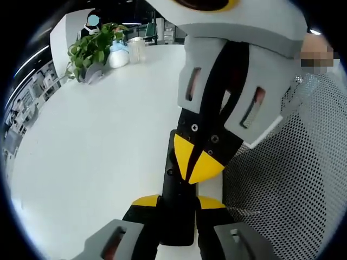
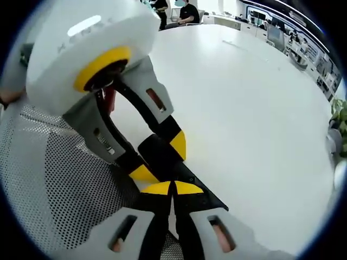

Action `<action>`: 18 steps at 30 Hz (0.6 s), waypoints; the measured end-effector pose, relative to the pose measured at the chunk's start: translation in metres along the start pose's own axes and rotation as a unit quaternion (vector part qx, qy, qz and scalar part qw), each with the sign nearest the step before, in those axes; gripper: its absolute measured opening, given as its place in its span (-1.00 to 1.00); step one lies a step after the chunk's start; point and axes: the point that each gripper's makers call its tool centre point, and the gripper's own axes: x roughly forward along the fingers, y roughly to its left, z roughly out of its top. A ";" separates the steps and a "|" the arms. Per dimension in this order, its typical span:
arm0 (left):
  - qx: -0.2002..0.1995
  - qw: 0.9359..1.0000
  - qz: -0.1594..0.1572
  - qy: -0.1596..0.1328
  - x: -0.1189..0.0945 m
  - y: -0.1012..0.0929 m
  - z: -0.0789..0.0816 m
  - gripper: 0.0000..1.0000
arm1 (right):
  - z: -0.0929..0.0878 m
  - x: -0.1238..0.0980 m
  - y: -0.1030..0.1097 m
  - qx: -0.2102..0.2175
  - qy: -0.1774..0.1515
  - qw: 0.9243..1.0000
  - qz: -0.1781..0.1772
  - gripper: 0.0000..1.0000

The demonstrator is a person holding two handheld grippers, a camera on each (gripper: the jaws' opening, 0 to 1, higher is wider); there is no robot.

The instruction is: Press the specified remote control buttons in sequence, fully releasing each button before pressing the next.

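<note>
The remote control (image 1: 178, 208) is a slim black bar lying over the white worktop (image 1: 103, 151), close to its near edge and beside a perforated mesh chair back (image 1: 295, 179).

In the left gripper view, the left tongs (image 1: 179, 205) straddle the near end of the remote, one yellow-tipped jaw on each long side, pinching it and holding it steady. The remote's long axis runs straight ahead from these tongs, away from the camera.

The right tongs (image 2: 172, 188) are pressed together, with the two yellow tips meeting in a single wedge. In the right gripper view that wedge sits directly on the top face of the remote control (image 2: 187, 181). In the left gripper view the same wedge (image 1: 198, 160) comes down from above onto the far half of the remote, ahead of the left jaws. Whether a button is actually depressed cannot be told; the keys are not legible.

Judgement: the right tongs are the pressing tool and already lie on the long axis. Any move to another button is a short shift along that axis, preceded by a clear lift off the face.

A potted plant (image 1: 92, 51) stands well apart at the far side of the worktop.
</note>
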 end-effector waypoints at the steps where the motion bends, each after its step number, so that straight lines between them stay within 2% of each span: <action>1: 0.001 1.000 -0.002 0.001 0.000 0.000 0.000 -0.51 | -0.001 0.000 0.000 -0.004 0.002 1.000 -0.001 -1.00; 18: 0.014 1.000 -0.025 -0.002 0.002 -0.012 0.002 -0.52 | -0.002 0.001 0.000 -0.017 0.008 1.000 -0.007 -1.00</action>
